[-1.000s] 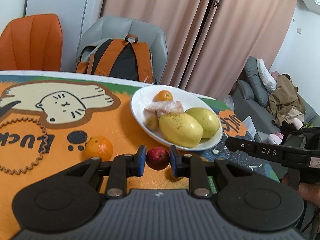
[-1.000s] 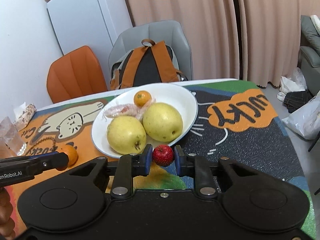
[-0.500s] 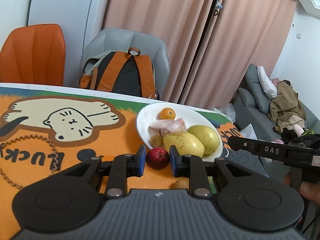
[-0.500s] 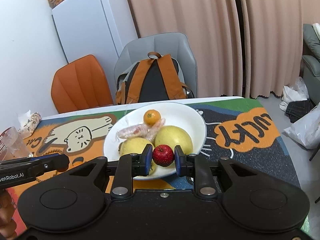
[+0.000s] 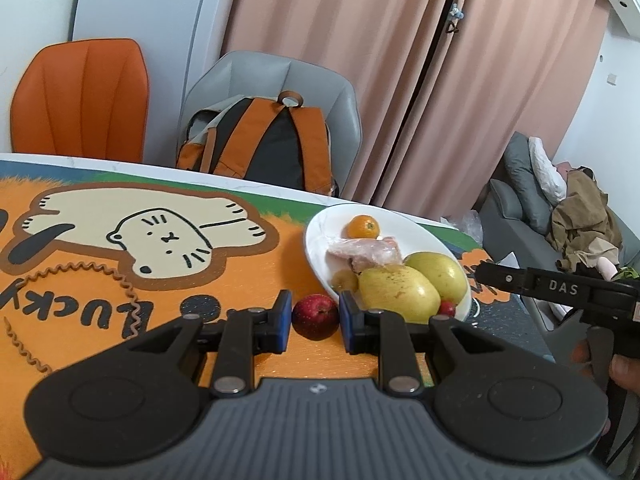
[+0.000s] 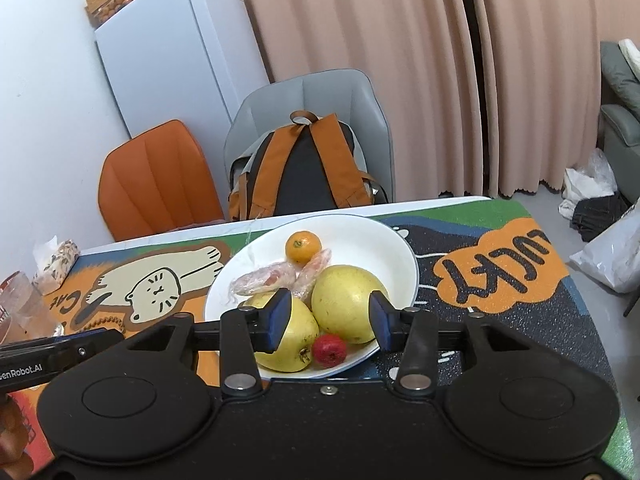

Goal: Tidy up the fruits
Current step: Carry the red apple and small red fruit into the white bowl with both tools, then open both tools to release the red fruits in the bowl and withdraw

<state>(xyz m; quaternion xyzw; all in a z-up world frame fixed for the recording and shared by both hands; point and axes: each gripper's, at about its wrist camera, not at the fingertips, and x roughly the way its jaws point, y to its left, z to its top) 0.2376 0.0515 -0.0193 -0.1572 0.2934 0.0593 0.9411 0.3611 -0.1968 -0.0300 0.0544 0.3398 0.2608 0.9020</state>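
Behind the far edge of the desk (image 6: 500,204) stand an orange chair (image 6: 156,180) and a grey chair (image 6: 320,108); an orange and black backpack (image 6: 304,168) sits on the grey one. A white fridge (image 6: 176,56) stands in the corner, beside pink curtains (image 6: 400,60). A clear cup (image 6: 20,308) stands at the left edge of the desk. A grey sofa (image 5: 528,196) carries clothes.

We read "DAS" on the right gripper (image 5: 560,289) in the left wrist view, "enRobot.AI", cut off at the edge, on the left gripper (image 6: 48,362) in the right wrist view, and "LUCKY" upside down on the table mat (image 6: 500,276).
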